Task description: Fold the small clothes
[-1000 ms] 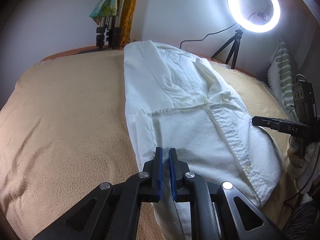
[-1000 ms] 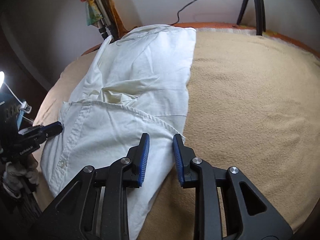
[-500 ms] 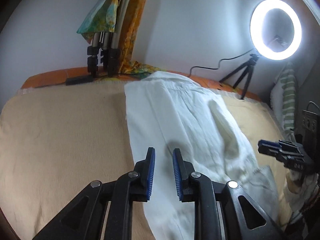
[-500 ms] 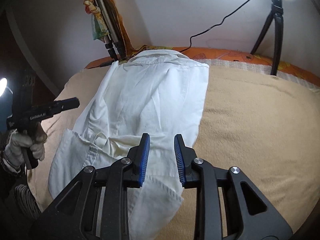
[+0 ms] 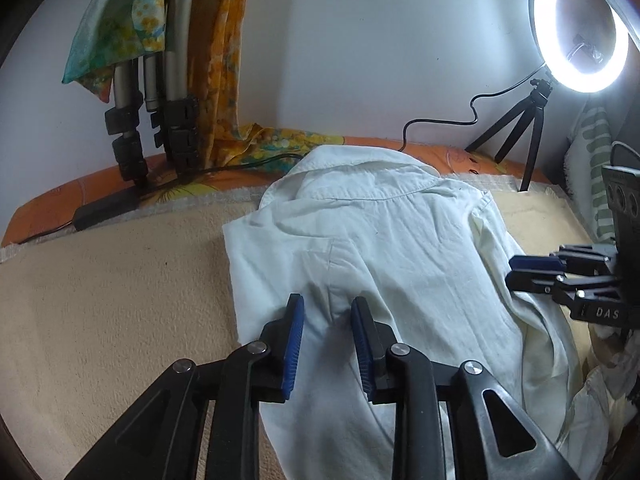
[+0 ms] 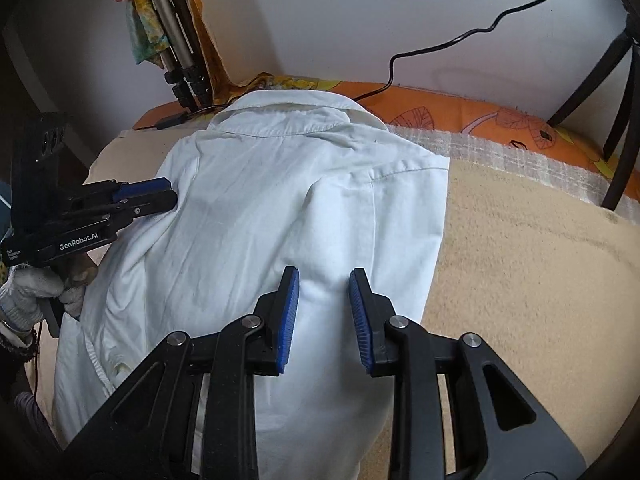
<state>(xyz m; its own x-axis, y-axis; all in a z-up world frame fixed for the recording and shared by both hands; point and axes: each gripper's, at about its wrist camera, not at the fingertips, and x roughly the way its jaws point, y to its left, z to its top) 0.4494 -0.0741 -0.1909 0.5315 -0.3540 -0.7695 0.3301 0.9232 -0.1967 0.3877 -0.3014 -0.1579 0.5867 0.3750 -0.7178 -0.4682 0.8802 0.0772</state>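
The left claw [image 5: 326, 322] is pointing down over the white shirt [image 5: 384, 248], its jaws having just been opening, nothing pinched between them. The right claw [image 6: 323, 300] is hovering likewise, jaws parted and empty. The shirt is lying mid-frame on a beige blanket [image 5: 112, 300] covering the bed; a ring light [image 5: 580, 28] is glowing at the upper right.

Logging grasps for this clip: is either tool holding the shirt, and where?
Neither. Left tool and right tool hang open above the white shirt.
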